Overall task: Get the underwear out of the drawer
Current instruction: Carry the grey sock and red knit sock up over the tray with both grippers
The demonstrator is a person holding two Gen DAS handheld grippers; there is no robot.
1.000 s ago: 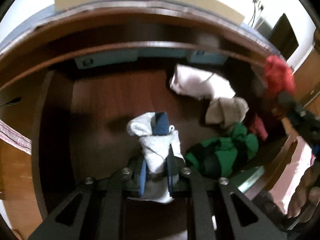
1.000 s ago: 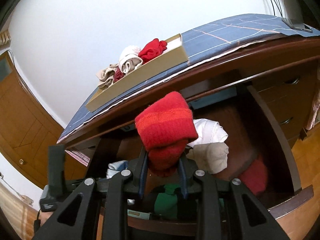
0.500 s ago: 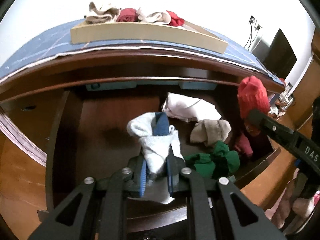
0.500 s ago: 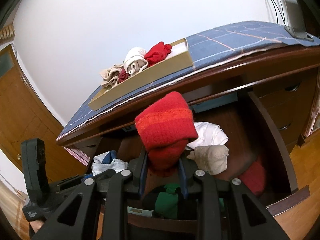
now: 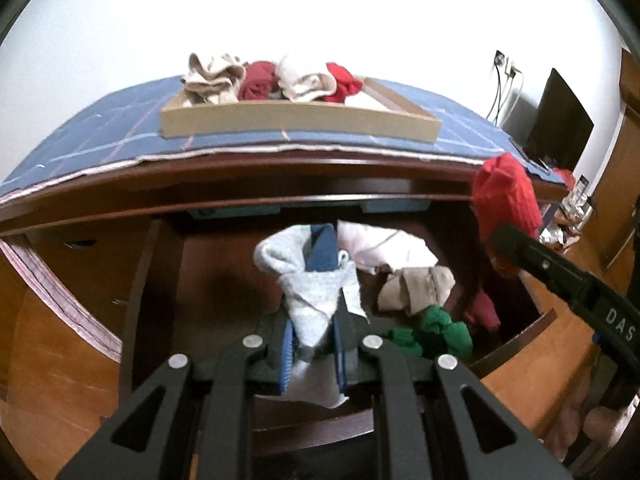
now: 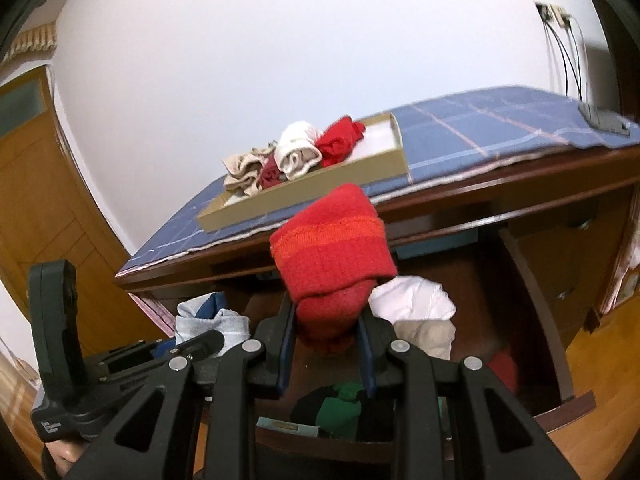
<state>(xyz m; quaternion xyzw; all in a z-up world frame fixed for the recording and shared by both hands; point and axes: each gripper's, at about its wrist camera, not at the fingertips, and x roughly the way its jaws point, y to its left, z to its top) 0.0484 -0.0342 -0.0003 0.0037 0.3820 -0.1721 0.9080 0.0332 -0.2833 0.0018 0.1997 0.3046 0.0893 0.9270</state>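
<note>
My left gripper (image 5: pixel 313 340) is shut on a light grey and blue rolled garment (image 5: pixel 316 276), held above the open wooden drawer (image 5: pixel 224 280). My right gripper (image 6: pixel 327 334) is shut on a red knitted roll (image 6: pixel 332 248), also lifted over the drawer; the same red roll (image 5: pixel 505 200) shows at the right of the left wrist view. Inside the drawer lie a white piece (image 5: pixel 384 244), a beige piece (image 5: pixel 416 288), a green bundle (image 5: pixel 436 330) and a dark red piece (image 5: pixel 484 312).
On the blue checked cloth (image 5: pixel 100 128) over the dresser top stands a shallow cardboard tray (image 5: pixel 296 122) with several rolled beige, white and red garments (image 5: pixel 272 80). A dark screen (image 5: pixel 558 120) and wall cables stand at the right. A wooden door (image 6: pixel 36 184) is at the left.
Both grippers have risen with their garments, out from inside the drawer. The dresser top and the tray have come fully into the left wrist view.
</note>
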